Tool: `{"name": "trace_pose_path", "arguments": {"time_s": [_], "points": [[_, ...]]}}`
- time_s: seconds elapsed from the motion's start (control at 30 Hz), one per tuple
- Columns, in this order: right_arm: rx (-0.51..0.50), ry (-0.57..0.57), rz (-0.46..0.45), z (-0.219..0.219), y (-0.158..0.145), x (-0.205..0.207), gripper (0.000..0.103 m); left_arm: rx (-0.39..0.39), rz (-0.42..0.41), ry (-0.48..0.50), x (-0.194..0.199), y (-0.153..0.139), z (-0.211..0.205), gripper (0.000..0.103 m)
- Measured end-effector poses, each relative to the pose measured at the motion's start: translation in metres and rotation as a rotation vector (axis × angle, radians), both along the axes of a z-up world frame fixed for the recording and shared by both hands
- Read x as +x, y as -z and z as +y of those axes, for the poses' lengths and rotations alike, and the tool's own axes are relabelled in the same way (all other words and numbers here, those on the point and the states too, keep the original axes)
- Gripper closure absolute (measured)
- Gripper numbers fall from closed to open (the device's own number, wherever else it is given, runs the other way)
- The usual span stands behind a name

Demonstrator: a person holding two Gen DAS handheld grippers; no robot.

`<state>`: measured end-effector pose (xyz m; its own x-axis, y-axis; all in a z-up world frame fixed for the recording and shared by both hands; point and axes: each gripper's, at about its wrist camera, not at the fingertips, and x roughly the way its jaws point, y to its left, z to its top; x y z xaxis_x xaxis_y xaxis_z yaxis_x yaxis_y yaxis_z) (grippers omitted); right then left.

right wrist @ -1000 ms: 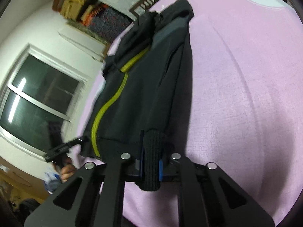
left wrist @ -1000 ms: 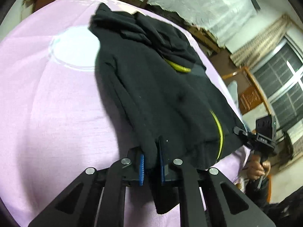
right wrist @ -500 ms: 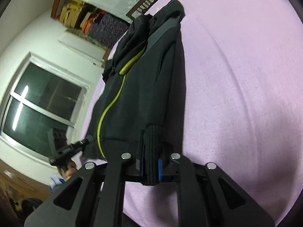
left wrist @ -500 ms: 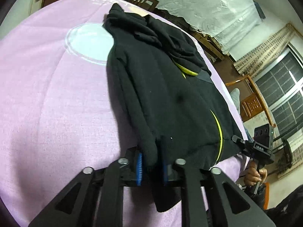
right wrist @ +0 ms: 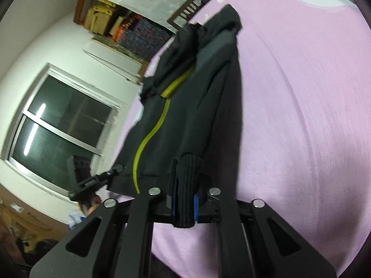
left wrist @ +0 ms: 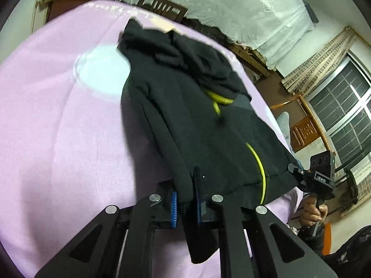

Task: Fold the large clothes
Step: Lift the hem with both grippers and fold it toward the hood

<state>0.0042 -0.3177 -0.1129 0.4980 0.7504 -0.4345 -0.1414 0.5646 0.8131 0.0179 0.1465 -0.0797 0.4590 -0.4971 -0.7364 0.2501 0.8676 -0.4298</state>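
Note:
A black hooded jacket [left wrist: 197, 120] with a yellow-green zip lies lengthwise on the pink bed sheet [left wrist: 58, 139], hood at the far end. My left gripper [left wrist: 185, 199] is shut on a black sleeve end at the jacket's near left edge, and cloth hangs below the pads. In the right wrist view the jacket [right wrist: 185, 115] runs away from me, and my right gripper [right wrist: 184, 203] is shut on a ribbed black cuff. Each view shows the other gripper at the opposite hem corner: the right gripper [left wrist: 293, 169] with a hand under it, and the left gripper [right wrist: 117, 170].
The sheet [right wrist: 301, 115] carries a pale round print [left wrist: 102, 74] beside the hood. A wooden headboard [left wrist: 162, 7] stands at the far end. Windows [right wrist: 60, 125], a wooden chair [left wrist: 303, 129] and stacked clutter [right wrist: 129, 30] line the room beyond the bed's edge.
Both grippers keep their hold. The jacket has shifted a little in both views and looks drawn straighter between hood and hem.

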Motion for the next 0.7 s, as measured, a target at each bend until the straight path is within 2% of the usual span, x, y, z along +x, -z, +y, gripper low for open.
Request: {"name": "trace_pose_path", "arguments": {"time_s": [0.3, 0.53, 0.7], "points": [[0.042, -0.009, -0.09, -0.003, -0.049, 0.024, 0.094, 0.037, -0.132, 0.011, 0.023, -0.061, -0.011, 0.091], [0.046, -0.009, -0.132, -0.004, -0.086, 0.063, 0.094, 0.065, -0.189, 0.008, 0.053, -0.09, -0.022, 0.091], [0.065, 0.001, -0.136, -0.006, -0.101, 0.1, 0.094, 0.087, -0.199, -0.002, 0.085, -0.106, -0.029, 0.091]]}}
